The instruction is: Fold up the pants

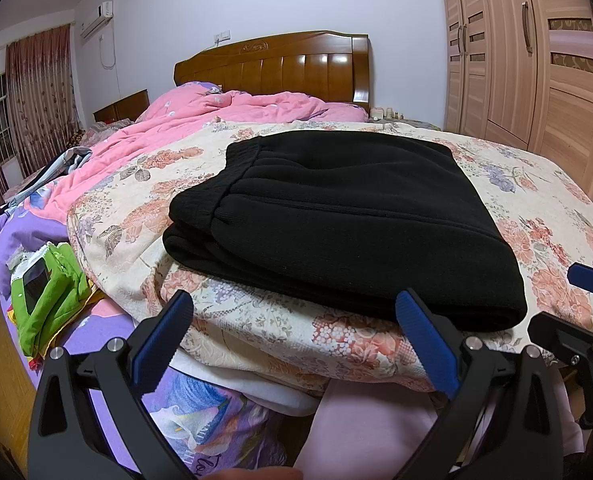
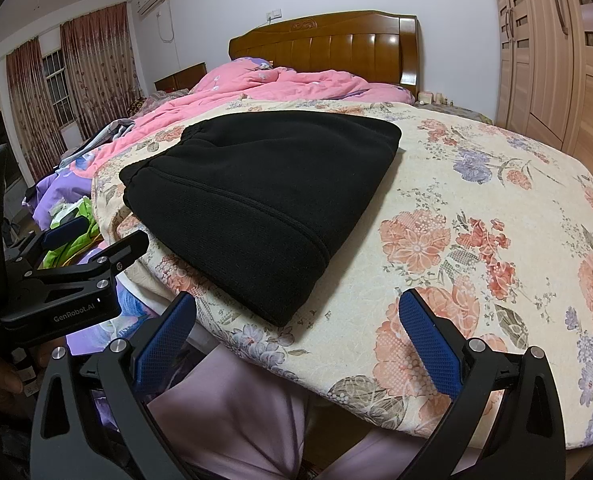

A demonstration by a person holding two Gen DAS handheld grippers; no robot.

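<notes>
Black pants (image 1: 336,216) lie folded in a compact stack on the floral quilt (image 1: 256,320), waistband at the far left; they also show in the right wrist view (image 2: 264,200). My left gripper (image 1: 296,304) is open and empty, just short of the stack's near edge. My right gripper (image 2: 296,308) is open and empty at the near corner of the pants. The right gripper shows at the right edge of the left wrist view (image 1: 576,312). The left gripper shows at the left of the right wrist view (image 2: 92,240).
A pink duvet (image 1: 216,116) is bunched toward the wooden headboard (image 1: 280,64). Green fabric with a phone (image 1: 44,284) and purple bedding (image 1: 16,232) lie at the left. A wardrobe (image 1: 536,60) stands at the right. The bed's edge is just below my grippers.
</notes>
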